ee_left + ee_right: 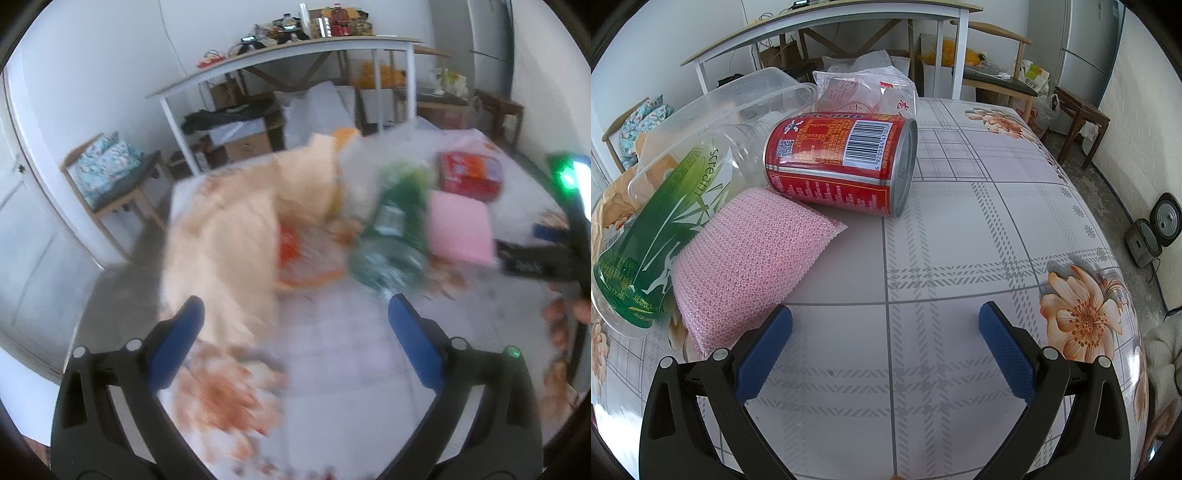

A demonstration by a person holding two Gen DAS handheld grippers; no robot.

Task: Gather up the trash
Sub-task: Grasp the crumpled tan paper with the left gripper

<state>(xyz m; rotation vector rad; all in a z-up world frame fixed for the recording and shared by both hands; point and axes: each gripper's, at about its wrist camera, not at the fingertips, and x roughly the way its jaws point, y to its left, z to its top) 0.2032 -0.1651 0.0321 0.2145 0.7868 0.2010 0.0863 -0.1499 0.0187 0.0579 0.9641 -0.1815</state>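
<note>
Both tools spread wide, gripping nothing: right tool [885, 325], left tool [295, 321]. Bare tabletop [960, 240] just ahead of right tool. Ahead-left: pink scrubber [746, 266], green-label bottle [665, 229]; beyond, red can [842, 162] on side, plastic bag [864, 92], clear tub [746, 96]. Judgement: nothing collected yet, all left. Left view motion-blurred; tan mass possibly paper bag [229, 236].

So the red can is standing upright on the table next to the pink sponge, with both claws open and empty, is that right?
Not quite. The red can is lying on its side, not upright, as the right wrist view shows. The rest holds: it sits next to the pink sponge on the table, and the left claw and right claw are open and empty.
</note>
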